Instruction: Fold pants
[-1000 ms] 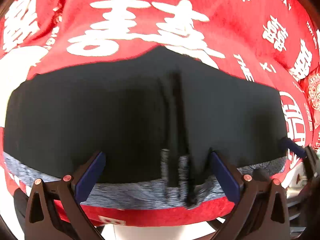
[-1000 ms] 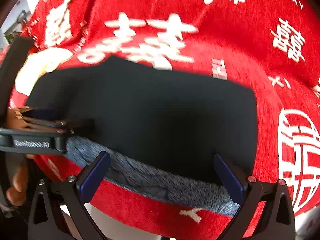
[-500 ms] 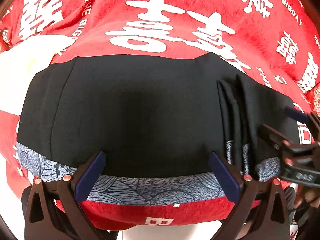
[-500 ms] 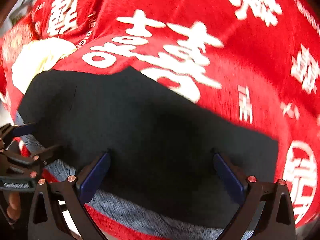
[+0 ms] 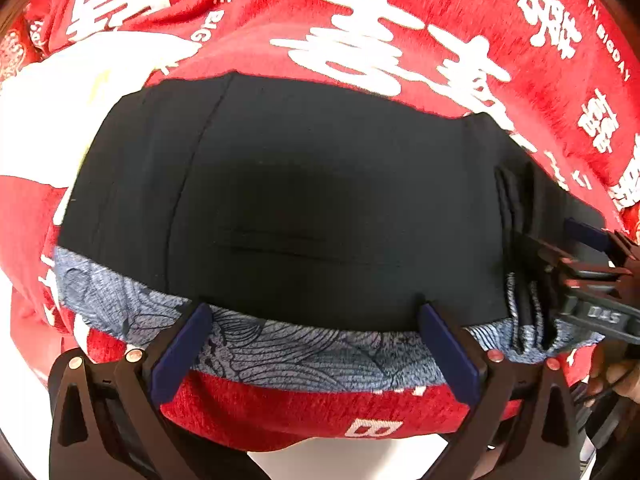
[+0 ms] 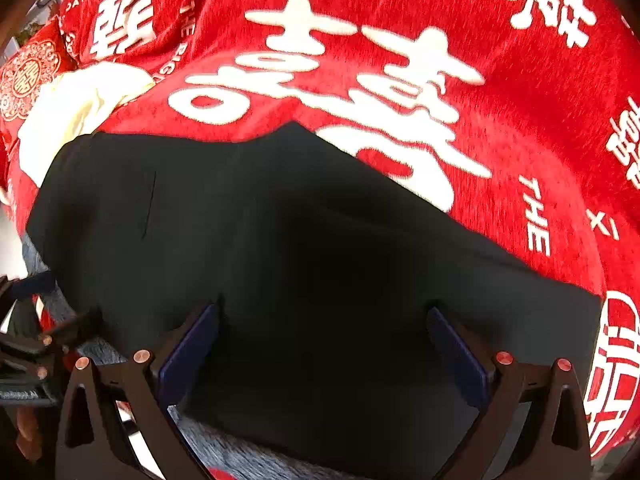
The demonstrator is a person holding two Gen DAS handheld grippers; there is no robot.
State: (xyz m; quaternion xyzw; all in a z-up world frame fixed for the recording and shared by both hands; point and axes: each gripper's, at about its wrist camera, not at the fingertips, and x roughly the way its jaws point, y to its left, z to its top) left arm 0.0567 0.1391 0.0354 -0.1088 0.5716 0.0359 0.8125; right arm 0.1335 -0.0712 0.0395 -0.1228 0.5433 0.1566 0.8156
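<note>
Pants [image 5: 304,200], black with a grey patterned waistband [image 5: 320,352], lie flat on the red blanket [image 5: 440,12]. Left gripper [image 5: 312,344] and right gripper [image 6: 320,344] are both spread wide, gripping nothing.

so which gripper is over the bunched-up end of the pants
The right gripper: it sits at the pleated end of the pants; the left gripper faces smooth waistband.

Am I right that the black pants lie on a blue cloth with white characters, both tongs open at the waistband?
Not quite: the cloth is red, as the left wrist view shows. The pants, left tongs and right tongs are as you say.
</note>
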